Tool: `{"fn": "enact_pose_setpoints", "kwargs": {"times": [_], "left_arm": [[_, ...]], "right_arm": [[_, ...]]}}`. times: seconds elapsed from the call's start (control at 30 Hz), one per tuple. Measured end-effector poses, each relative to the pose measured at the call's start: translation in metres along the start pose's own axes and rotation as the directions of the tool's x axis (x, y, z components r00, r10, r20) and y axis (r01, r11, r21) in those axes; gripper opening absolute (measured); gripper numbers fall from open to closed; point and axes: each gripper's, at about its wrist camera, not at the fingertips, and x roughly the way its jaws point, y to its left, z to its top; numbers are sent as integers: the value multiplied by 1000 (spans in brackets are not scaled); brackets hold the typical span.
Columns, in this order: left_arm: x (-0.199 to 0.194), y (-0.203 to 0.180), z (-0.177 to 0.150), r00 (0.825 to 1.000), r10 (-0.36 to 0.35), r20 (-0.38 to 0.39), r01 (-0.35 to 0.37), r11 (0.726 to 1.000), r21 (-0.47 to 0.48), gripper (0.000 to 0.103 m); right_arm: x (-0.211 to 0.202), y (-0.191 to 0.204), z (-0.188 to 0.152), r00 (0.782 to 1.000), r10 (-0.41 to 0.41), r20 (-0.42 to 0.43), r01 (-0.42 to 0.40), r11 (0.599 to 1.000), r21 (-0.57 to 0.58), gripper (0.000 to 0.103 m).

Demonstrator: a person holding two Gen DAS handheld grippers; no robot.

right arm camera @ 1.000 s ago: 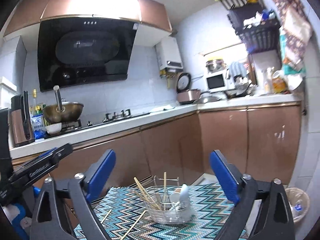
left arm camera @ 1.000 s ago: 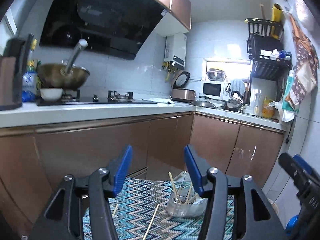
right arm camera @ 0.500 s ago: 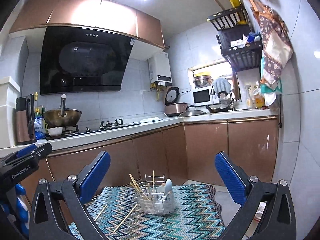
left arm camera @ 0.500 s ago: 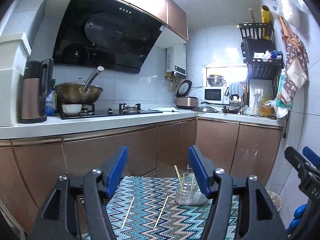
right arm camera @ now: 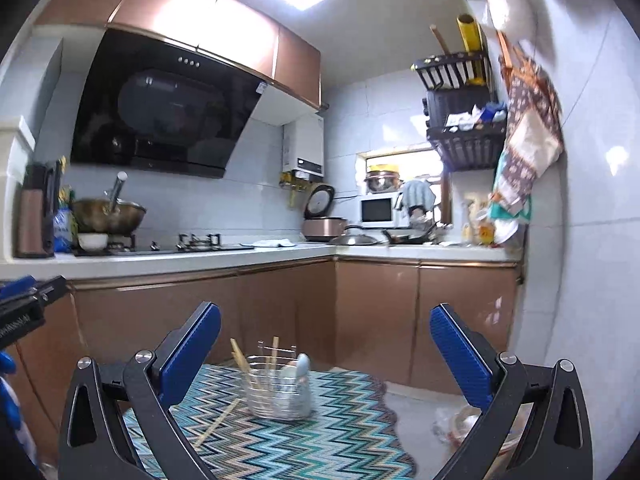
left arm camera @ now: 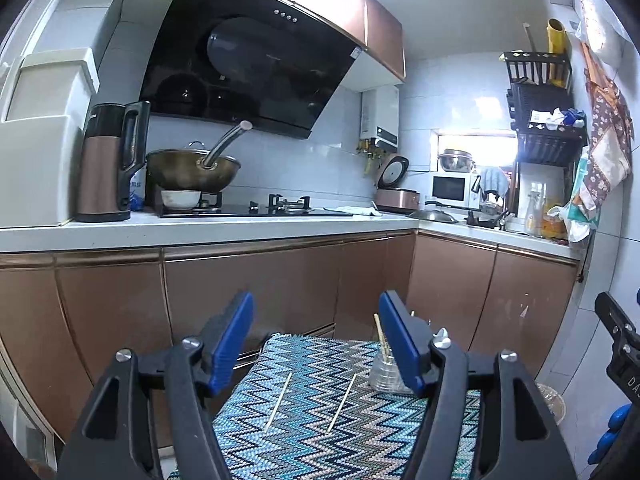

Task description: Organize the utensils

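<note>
A wire utensil basket (right arm camera: 276, 392) stands on a zigzag-patterned cloth (right arm camera: 288, 440); it holds chopsticks and a pale spoon. In the left wrist view the basket (left arm camera: 384, 374) is partly hidden behind the right finger. Two loose chopsticks (left arm camera: 279, 401) (left arm camera: 342, 402) lie on the cloth; one shows in the right wrist view (right arm camera: 220, 422). My left gripper (left arm camera: 316, 340) is open and empty, above the near part of the cloth. My right gripper (right arm camera: 326, 354) is open wide and empty, held above and short of the basket.
Brown kitchen cabinets (left arm camera: 280, 280) and a white counter (left arm camera: 200, 230) run behind the cloth, with a wok (left arm camera: 192, 172), kettle (left arm camera: 106, 168) and hob. A waste bin (right arm camera: 472, 428) sits on the floor at the right, near the tiled wall.
Both grippers have risen and tilted up, so the cloth, basket and loose chopsticks sit lower and farther in view. The right view has swung to the right. Both stay open.
</note>
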Motion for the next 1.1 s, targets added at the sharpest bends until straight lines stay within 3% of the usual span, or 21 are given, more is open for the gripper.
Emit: {"fn": "enact_pose_setpoints", "kwargs": {"times": [1.1], "left_arm": [[-6, 24, -15, 994, 109, -28, -110, 993, -52, 64]], "right_arm": [[-11, 4, -6, 991, -135, -9, 134, 989, -70, 103]]}}
